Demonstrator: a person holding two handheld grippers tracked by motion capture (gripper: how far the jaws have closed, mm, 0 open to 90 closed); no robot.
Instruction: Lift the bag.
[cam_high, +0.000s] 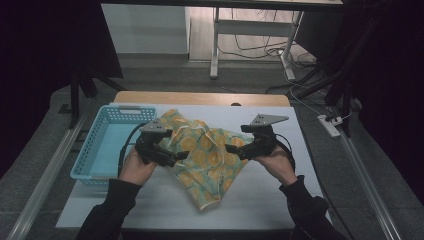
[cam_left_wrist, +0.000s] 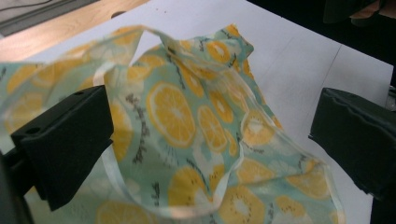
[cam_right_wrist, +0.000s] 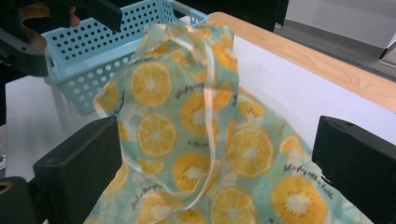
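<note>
High view: lemon-print cloth (cam_high: 207, 155) lies crumpled between both tools, long axis from 11 to 5 o'clock.
Left hand-held gripper (cam_high: 184, 156): jaws apart, cloth at 3 o'clock.
Right hand-held gripper (cam_high: 231, 148): jaws apart, cloth at 9 o'clock.
Nearer: about equal.

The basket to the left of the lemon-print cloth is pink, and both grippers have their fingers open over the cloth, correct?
Not quite: the basket is light blue, not pink, as the high view and the right gripper view show. The rest holds: it sits left of the lemon-print cloth, and the left gripper and right gripper both have their fingers open over that cloth.
</note>
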